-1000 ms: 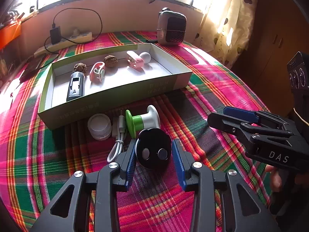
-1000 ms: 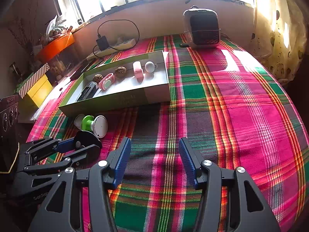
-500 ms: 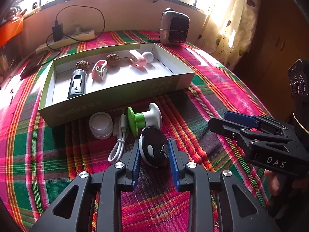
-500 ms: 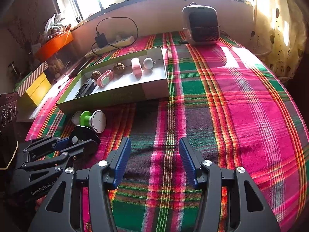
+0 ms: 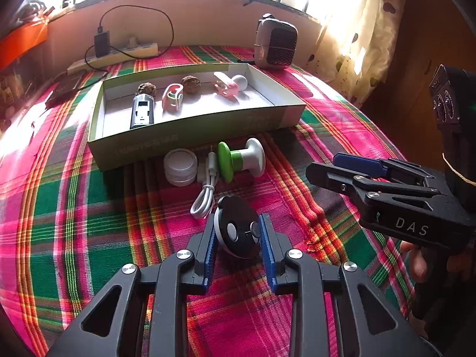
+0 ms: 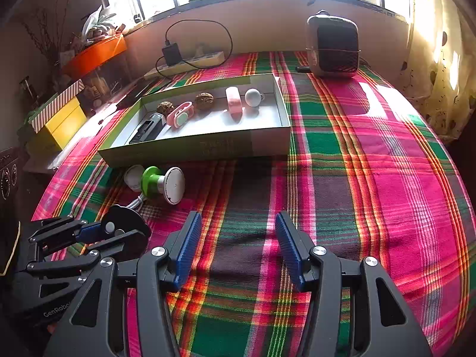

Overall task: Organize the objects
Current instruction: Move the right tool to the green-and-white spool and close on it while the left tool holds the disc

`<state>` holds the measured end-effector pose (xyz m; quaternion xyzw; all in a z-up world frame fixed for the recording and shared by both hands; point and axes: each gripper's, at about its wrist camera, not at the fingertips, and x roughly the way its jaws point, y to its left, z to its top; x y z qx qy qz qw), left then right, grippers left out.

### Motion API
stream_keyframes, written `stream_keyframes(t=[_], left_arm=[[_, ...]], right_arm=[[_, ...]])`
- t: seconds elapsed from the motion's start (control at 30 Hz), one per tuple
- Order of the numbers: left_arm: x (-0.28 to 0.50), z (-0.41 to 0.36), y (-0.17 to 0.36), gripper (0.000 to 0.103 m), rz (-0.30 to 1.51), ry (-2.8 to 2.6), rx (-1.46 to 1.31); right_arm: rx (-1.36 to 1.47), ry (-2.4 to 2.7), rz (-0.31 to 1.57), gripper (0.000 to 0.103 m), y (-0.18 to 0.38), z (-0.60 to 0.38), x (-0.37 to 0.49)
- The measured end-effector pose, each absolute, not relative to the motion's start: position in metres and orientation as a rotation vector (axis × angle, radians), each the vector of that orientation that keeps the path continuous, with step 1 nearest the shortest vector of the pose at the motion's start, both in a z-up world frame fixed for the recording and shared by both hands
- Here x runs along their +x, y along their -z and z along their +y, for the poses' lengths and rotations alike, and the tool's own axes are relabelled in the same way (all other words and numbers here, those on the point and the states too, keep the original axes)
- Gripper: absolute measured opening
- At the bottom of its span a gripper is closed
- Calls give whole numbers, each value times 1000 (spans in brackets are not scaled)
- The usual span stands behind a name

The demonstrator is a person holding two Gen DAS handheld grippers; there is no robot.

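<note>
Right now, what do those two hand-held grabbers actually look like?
Both are matte black plastic frames with triangular cut-outs and silver round bolts. Each finger ends in a ribbed blue pad. The left gripper carries white "GenRobo" lettering seen from the right wrist view; the right gripper shows "DAS" in white on its side. No cables or sleeves show.

The print on the green box (image 5: 190, 142) front wall is too faint to read. The white cable (image 6: 135, 202) lies mostly hidden behind the green-and-white spool (image 6: 162, 183). The picture's edge cuts off the hand (image 5: 416, 260) under the right gripper (image 5: 354, 168).
</note>
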<state>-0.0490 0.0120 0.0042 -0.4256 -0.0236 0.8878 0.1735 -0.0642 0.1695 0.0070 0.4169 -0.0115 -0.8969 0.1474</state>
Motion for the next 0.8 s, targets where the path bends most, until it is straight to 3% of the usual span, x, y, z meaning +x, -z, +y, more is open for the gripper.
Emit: stream_keyframes(t=[0.8], left_arm=[[-41,-46,0,25,-203,-2606,-1212]], right_arm=[[1177,2487,101,53,-6,95,-89]])
